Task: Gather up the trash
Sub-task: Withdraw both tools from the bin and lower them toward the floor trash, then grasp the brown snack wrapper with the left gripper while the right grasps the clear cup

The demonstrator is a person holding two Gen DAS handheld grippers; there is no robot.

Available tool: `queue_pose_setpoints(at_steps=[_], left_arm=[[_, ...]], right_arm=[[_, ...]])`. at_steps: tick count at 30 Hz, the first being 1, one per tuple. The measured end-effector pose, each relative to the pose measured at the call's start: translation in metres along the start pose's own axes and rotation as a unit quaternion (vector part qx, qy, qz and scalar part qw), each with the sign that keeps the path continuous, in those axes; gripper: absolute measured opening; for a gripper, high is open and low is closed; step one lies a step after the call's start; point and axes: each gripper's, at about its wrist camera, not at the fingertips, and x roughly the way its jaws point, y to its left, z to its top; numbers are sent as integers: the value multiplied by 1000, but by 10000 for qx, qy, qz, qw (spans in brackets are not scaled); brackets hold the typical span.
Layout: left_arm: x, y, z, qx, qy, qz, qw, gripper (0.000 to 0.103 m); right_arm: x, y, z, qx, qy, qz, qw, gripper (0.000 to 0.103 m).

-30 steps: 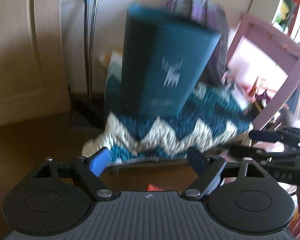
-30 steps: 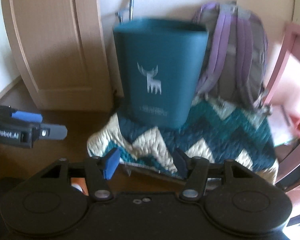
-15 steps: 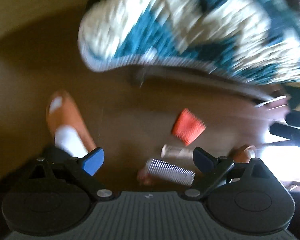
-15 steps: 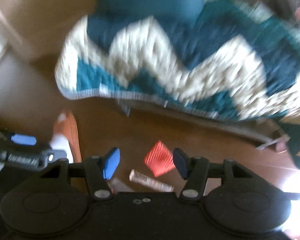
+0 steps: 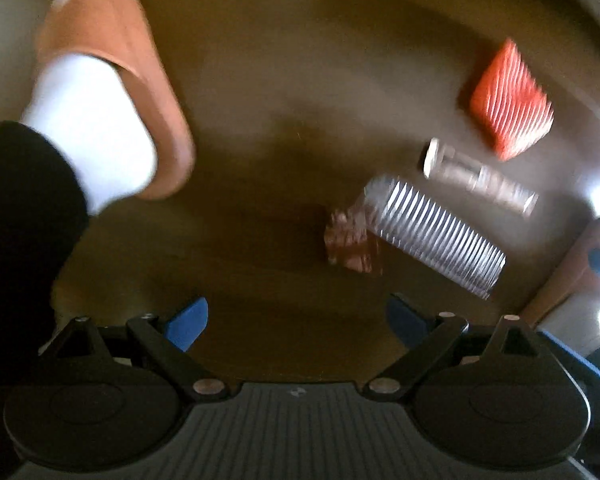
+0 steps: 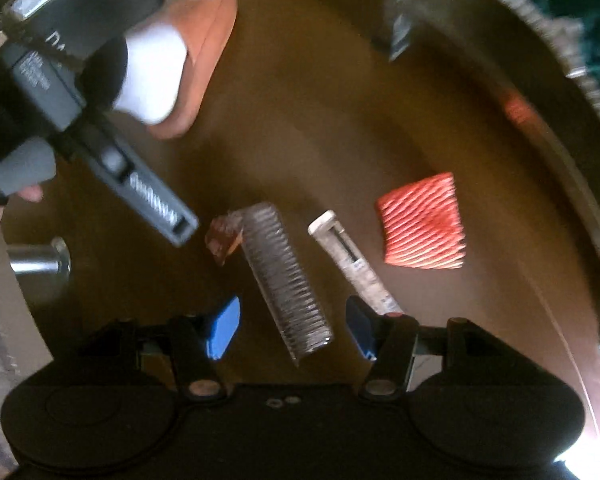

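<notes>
Tongs on both sides, left tongs [image 5: 296,320] and right tongs [image 6: 292,326], gape empty over floor trash, the right straddling the ribbed cup [image 6: 286,280] for pickup.

Dark brown glossy wooden floor [image 5: 284,80] fills both wrist views, with soft pale reflections across it. Far right in the right wrist view: edge of a teal-and-cream knitted blanket [image 6: 592,28] over a curved rim, blurred. Strong white glare at near right; a shiny metal cylinder [image 6: 40,264] stands at left.
</notes>
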Motion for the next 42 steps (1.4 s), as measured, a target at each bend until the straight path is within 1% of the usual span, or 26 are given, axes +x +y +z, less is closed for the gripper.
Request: queue_pose_setpoints(at_steps=[2, 6, 8, 10, 13, 14, 19, 21, 23, 25, 27, 28, 30, 31, 32, 36, 38, 40, 42], left_arm=[[17, -5, 3, 76, 119, -4, 9999, 97], [46, -5, 14, -4, 311, -172, 9994, 97], [63, -2, 19, -15, 465, -265, 9986, 97], [77, 1, 21, -118, 551, -445, 9974, 97], [90, -4, 23, 24, 582, -528, 9969, 97], [93, -6, 25, 46, 560, -552, 9969, 97], [103, 0, 31, -95, 441, -593, 9972, 96], [103, 4, 31, -164, 380, -590, 9974, 88], [106, 10, 31, -249, 420, -679, 9965, 77], [107, 10, 30, -260, 422, -727, 9961, 76], [107, 9, 30, -285, 391, -702, 9964, 75], [106, 9, 29, -295, 374, -707, 9964, 75], [96, 6, 30, -214, 253, -737, 9967, 61], [91, 3, 29, -175, 185, -808, 9964, 41], [87, 1, 30, -193, 165, -918, 9955, 37], [72, 5, 32, -244, 39, -883, 9958, 36], [66, 12, 33, -291, 29, -844, 9960, 31], [58, 13, 34, -315, 27, -780, 9964, 30], [46, 11, 33, -312, -45, -732, 9968, 29]], right_arm=[[18, 5, 3, -233, 98, -101, 9996, 58], [50, 13, 3, -707, 208, -237, 9970, 58], [61, 17, 2, -942, 184, -286, 9950, 58], [73, 24, 0, -1221, 131, -330, 9919, 58], [88, 32, 0, -1521, 126, -452, 9872, 58], [92, 32, 1, -1548, 122, -488, 9867, 58], [107, 27, 4, -1240, 165, -316, 9916, 56], [112, 25, 4, -1129, 202, -292, 9930, 56], [115, 23, 3, -1005, 222, -268, 9943, 54], [117, 19, 4, -900, 239, -299, 9952, 54], [116, 15, 4, -698, 252, -210, 9970, 49], [115, 14, 3, -626, 256, -172, 9976, 49], [114, 14, 2, -651, 242, -137, 9975, 47], [113, 14, 1, -671, 255, -115, 9974, 46], [111, 13, 1, -666, 288, -79, 9973, 45], [109, 9, 2, -529, 397, -90, 9978, 44], [106, 8, 4, -525, 426, -177, 9976, 43], [99, 6, 9, -241, 435, -189, 9986, 43], [89, -3, 15, 250, 398, -153, 9988, 42]])
